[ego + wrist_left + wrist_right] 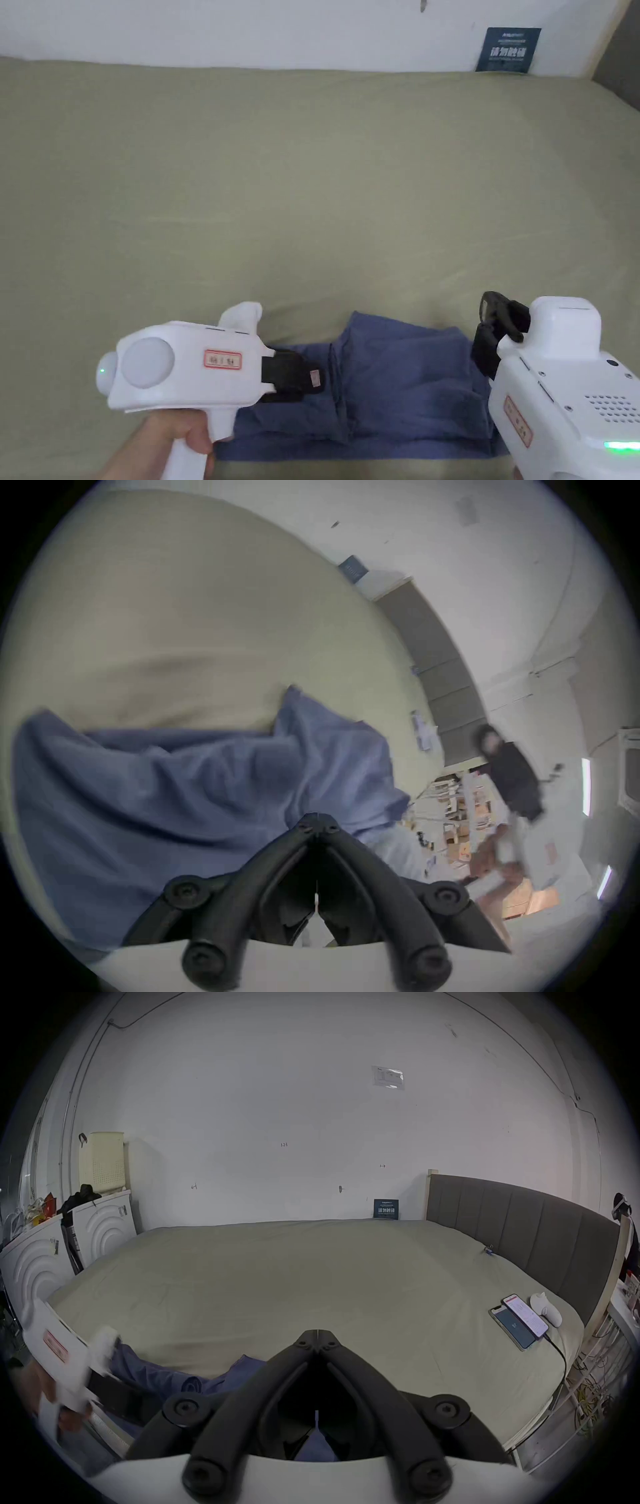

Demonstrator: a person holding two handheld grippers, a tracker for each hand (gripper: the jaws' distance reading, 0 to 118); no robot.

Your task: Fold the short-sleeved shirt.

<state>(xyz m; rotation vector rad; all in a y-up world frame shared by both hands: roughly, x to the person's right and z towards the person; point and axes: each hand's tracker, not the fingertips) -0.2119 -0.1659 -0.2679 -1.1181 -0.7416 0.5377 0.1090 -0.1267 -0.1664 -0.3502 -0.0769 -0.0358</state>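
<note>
Already the shirt (400, 387) lies at the bed's (312, 187) near edge as a rumpled, partly doubled heap of soft blue cloth with a raised crease down its middle, so by my judgement the folding is barely begun and the flattening, the sleeves and the final halving are all left. Both the left gripper (317, 821) and the right gripper (317, 1335) have their black fingers closed tip to tip with no cloth visibly between them, each hovering at one end of the shirt above the smooth, faintly wrinkled olive sheet.
</note>
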